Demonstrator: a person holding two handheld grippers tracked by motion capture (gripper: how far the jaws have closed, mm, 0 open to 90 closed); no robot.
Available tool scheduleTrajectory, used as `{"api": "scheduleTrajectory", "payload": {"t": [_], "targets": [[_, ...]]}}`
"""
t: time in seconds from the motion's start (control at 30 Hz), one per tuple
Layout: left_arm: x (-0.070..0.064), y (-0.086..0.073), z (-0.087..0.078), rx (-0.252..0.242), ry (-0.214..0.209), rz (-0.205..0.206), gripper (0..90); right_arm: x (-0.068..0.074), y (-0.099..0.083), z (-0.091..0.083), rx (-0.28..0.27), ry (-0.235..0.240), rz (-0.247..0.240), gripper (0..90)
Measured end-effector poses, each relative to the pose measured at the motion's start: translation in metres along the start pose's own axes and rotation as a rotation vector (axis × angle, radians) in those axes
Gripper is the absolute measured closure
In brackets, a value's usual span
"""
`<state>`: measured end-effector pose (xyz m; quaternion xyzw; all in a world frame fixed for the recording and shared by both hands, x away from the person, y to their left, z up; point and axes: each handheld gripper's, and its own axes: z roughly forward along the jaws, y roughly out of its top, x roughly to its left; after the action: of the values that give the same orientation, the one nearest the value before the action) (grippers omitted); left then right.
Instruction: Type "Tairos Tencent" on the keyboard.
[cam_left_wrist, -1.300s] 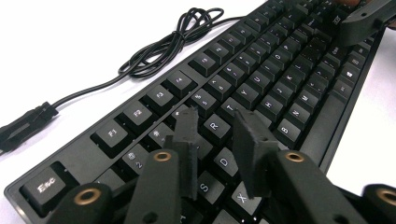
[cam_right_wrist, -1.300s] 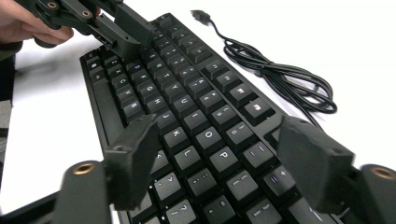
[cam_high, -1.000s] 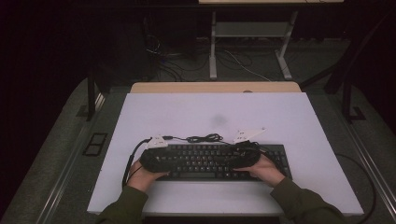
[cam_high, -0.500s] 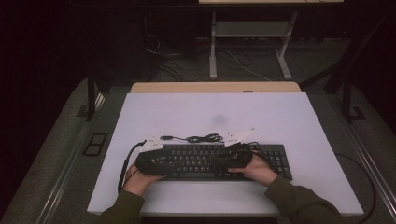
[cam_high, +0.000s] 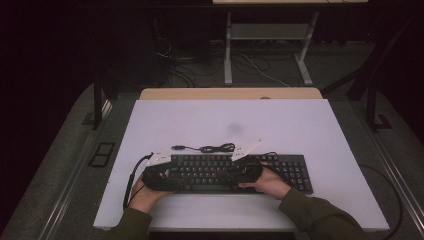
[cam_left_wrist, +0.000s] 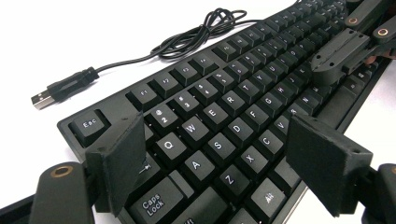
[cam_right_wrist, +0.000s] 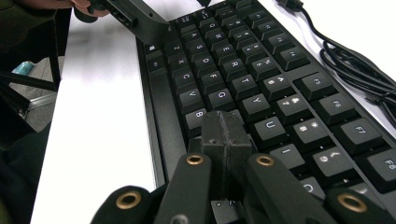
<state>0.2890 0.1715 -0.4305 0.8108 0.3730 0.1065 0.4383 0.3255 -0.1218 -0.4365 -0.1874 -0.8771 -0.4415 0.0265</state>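
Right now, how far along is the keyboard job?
Done: the keyboard lies flat on the table, and its cable lies unplugged behind it. In hand: both grippers are over the keys, the left gripper open above the A-S-Z area, the right gripper shut, its tips over keys near B. Left: I cannot tell whether a key is pressed.

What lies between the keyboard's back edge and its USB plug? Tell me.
Bare white table, crossed by the black cable running from the USB plug toward the keyboard, per the left gripper view.
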Motion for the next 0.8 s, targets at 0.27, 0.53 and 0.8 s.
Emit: {"api": "scheduleTrajectory", "payload": {"t": [0.27,0.53,0.8], "targets": [[-0.001,-0.003,-0.003,0.001,0.008,-0.002,19.8,0.001,0.002,0.006,0.018,0.009,-0.008,89.5],[-0.001,-0.005,-0.005,0.000,0.018,-0.004,19.8,0.003,0.003,0.011,0.036,0.013,-0.018,89.5],[-0.001,-0.005,-0.005,-0.001,0.019,-0.003,19.8,0.002,0.003,0.012,0.061,-0.004,-0.050,89.5]]}}
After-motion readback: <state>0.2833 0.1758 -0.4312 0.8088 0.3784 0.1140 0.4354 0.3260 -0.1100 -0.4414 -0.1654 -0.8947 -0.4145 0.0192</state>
